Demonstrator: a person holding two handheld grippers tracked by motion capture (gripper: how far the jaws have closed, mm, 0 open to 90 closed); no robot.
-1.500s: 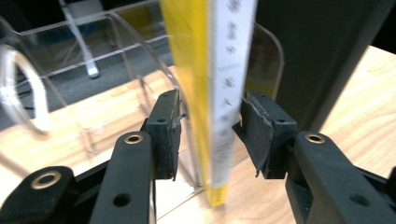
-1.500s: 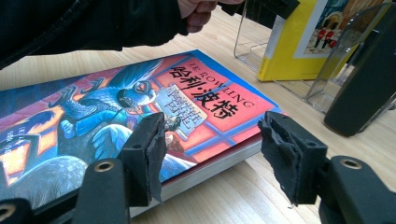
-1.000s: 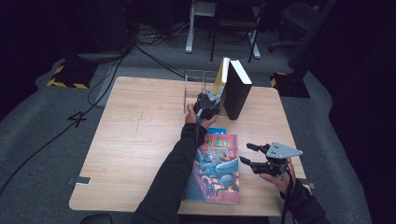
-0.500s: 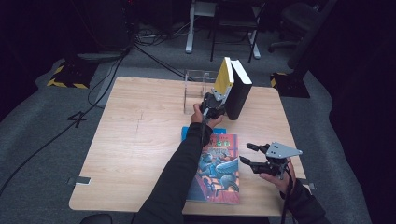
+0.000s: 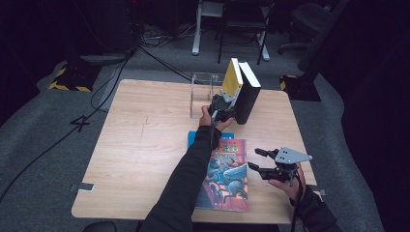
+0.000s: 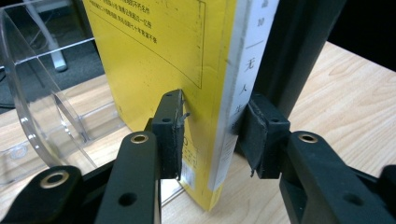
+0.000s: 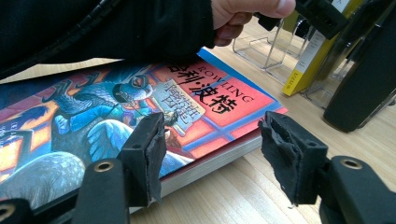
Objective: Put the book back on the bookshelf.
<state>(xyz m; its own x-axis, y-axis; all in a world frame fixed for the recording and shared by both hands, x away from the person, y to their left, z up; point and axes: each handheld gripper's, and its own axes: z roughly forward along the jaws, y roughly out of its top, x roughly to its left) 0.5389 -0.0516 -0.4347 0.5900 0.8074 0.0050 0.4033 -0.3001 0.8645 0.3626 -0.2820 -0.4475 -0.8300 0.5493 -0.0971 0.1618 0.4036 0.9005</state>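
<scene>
A yellow book (image 5: 232, 79) stands on edge at the back of the table and leans against an upright black book (image 5: 247, 99). My left gripper (image 5: 222, 110) reaches it from the front. In the left gripper view the yellow book (image 6: 187, 46) is between the jaws, one pad on the cover and one on the white spine. These jaws have just been opening, and the pads still lie against the book. My right gripper (image 5: 253, 158) hovers open at the right front, beside a colourful book (image 5: 225, 174) lying flat. In the right gripper view the right gripper (image 7: 212, 140) has that book's corner (image 7: 93, 107) behind its left jaw.
A clear acrylic stand (image 5: 200, 92) sits just left of the yellow book. A blue edge (image 5: 193, 137) sticks out from under the colourful book. The person's left forearm lies across the middle of the wooden table (image 5: 145, 145). Chairs and cables are on the floor beyond.
The left forearm has shifted a little to the right, uncovering the blue edge. The yellow book still leans on the black one. The right gripper has not moved.
</scene>
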